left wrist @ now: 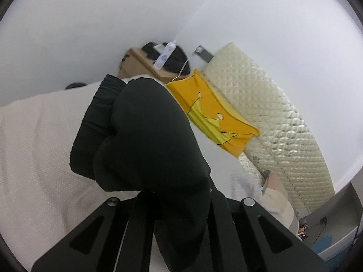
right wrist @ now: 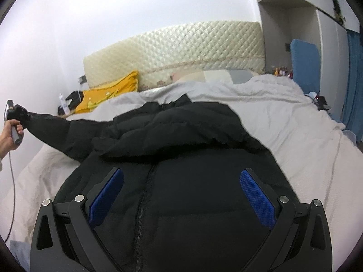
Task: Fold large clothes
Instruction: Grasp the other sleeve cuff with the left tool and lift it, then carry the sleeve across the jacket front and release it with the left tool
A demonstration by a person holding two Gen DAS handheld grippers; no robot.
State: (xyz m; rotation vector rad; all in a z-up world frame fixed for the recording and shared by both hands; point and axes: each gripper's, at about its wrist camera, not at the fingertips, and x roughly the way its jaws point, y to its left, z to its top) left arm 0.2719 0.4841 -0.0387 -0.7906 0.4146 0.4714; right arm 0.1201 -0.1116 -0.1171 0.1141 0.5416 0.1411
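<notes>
Black jacket (right wrist: 181, 158) lies zipper-up on the bed (right wrist: 306, 140). Left gripper (right wrist: 17, 111) pinches its sleeve (left wrist: 147, 136), held out past the bed's edge. Right gripper (right wrist: 181, 195) spread wide above the jacket's front.

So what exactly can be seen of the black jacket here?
The black jacket is a puffy, quilted coat with a matte shell, lying front up on the pale bed cover, its centre zipper closed. Its hood or collar bunches toward the headboard. One sleeve is stretched out sideways, its cuffed end pinched in the left gripper. The right gripper hovers open over the torso.
</notes>
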